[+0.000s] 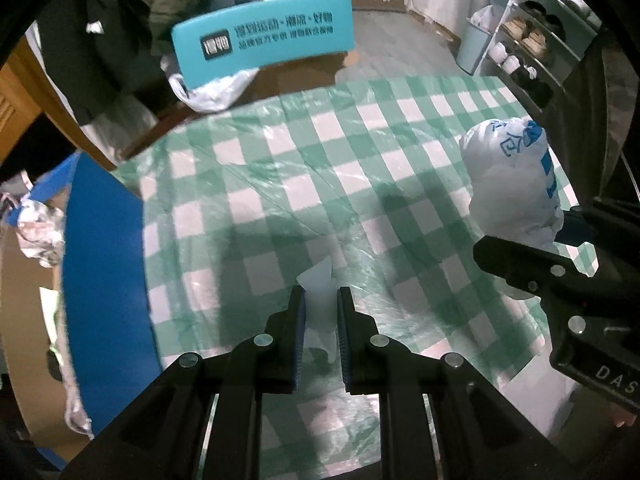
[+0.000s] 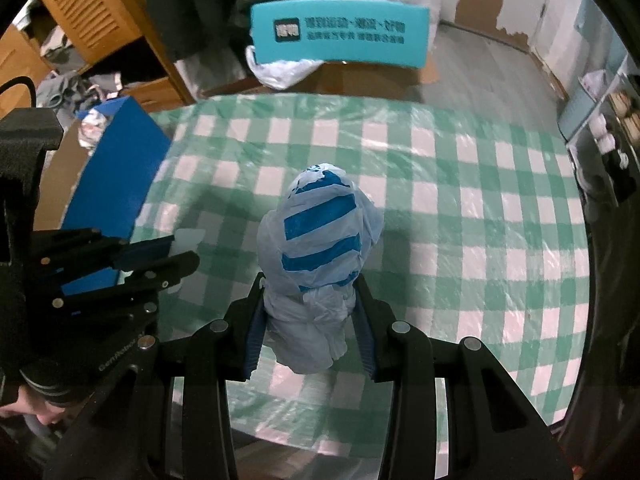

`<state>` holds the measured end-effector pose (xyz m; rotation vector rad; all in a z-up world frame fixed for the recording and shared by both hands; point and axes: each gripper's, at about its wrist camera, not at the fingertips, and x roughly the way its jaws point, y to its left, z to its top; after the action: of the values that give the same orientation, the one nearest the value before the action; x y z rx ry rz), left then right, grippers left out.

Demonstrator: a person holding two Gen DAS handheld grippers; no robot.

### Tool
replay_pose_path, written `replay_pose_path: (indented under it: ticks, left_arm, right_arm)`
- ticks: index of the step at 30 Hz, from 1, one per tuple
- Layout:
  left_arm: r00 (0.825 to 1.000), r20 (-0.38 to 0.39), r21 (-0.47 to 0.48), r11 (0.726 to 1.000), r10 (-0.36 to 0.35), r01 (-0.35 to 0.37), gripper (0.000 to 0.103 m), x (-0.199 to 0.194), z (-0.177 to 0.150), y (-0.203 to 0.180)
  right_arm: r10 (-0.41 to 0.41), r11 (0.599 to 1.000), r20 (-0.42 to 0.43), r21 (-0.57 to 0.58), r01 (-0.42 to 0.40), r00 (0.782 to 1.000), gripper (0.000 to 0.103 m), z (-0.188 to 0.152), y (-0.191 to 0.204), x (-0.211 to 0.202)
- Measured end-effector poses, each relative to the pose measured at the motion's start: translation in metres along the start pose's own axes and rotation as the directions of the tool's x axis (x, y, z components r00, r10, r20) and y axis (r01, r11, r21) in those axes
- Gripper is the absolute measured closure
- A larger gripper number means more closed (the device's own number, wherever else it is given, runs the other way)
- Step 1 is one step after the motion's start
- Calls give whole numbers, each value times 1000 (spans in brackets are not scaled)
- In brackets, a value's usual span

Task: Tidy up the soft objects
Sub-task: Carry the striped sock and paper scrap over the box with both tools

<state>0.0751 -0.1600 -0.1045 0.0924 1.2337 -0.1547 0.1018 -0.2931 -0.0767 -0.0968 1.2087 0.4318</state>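
- Table with green checked cloth [image 2: 460, 184], clear plastic over it; open blue-walled box [image 1: 104, 248] at the table's left edge, crumpled plastic already inside, so it looks like the drop spot for soft stuff.
- Right gripper [image 2: 310, 312] clamped on a bunched white plastic bag with blue stripes [image 2: 320, 256]; bag stands up out of the tips, lower end squeezed between the pads. Jaws only part-way closed, stopped by the bag's bulk.
- Probably held bunched like this so it stays compact for carrying to the box; judgement only.
- The bag sits over the middle-right of the cloth; can't tell if its bottom touches the table.
- Left gripper [image 1: 320, 300] holds a thin pale piece of plastic film [image 1: 318, 280] that pokes up between the pads; jaws narrow, nearly together, pinching it.
- Can't tell if that film is part of the bag or a separate scrap.
- Left gripper is just beside the box wall, right gripper farther right; both low over the cloth.
- Teal sign [image 2: 340, 36] and cardboard behind the table, not involved.
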Motion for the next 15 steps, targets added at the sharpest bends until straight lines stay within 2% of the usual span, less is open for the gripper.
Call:
replay_pose_path:
  ticks: [15]
  left_arm:
    - [993, 108, 4, 999, 40, -40, 88, -51, -8, 28]
  right_arm:
    - [41, 998, 40, -39, -40, 998, 65, 17, 32, -18]
